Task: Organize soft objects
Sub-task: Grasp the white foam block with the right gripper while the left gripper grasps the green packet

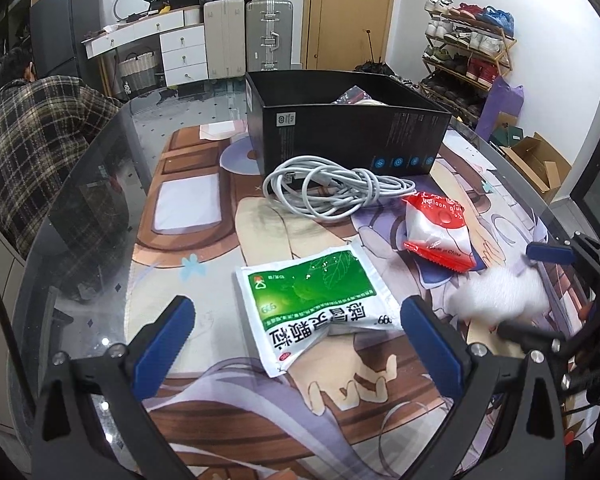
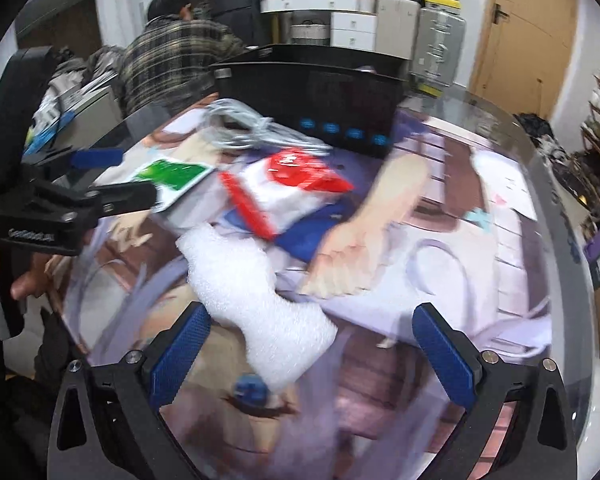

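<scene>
Black box (image 1: 352,136) — crinkled packet (image 1: 354,94) inside

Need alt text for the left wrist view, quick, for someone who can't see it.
The open left claw hovers over a green-and-white sachet on a glass-topped table. Beyond lie a red-and-white packet, a coiled white cable and an open black box; white foam sits blurred at right.

A glossy glass table (image 1: 100,184) is seen over a printed mat. Shiny plastic film is shown by the green sachet (image 1: 316,296); the black box (image 1: 352,140) looks matt cardboard, the white foam (image 2: 256,304) rough.
</scene>
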The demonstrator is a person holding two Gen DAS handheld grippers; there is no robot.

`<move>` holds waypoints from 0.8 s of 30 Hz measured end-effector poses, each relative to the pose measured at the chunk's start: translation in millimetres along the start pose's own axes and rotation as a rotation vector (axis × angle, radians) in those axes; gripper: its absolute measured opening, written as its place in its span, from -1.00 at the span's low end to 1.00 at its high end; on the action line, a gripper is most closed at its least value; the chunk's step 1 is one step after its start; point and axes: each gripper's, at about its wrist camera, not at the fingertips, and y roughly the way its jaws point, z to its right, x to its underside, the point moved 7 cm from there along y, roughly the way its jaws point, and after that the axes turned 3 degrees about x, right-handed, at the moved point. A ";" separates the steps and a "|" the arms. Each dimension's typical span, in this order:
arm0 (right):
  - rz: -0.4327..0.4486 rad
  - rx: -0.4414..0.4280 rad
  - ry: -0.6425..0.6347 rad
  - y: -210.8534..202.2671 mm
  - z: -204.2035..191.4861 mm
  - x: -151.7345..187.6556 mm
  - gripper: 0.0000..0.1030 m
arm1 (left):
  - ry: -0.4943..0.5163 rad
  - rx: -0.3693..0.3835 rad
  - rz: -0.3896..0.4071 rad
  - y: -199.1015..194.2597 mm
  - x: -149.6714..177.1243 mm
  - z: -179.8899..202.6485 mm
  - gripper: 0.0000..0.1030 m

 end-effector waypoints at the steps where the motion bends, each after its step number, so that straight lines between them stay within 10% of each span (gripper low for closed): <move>1: -0.002 0.008 0.009 0.4 4.0 0.2 0.99 | 0.000 -0.001 -0.001 0.1 0.1 -0.1 1.00; 24: 0.030 -0.065 0.111 1.6 -5.4 -9.3 0.99 | 0.009 0.030 -0.046 8.3 2.8 6.0 1.00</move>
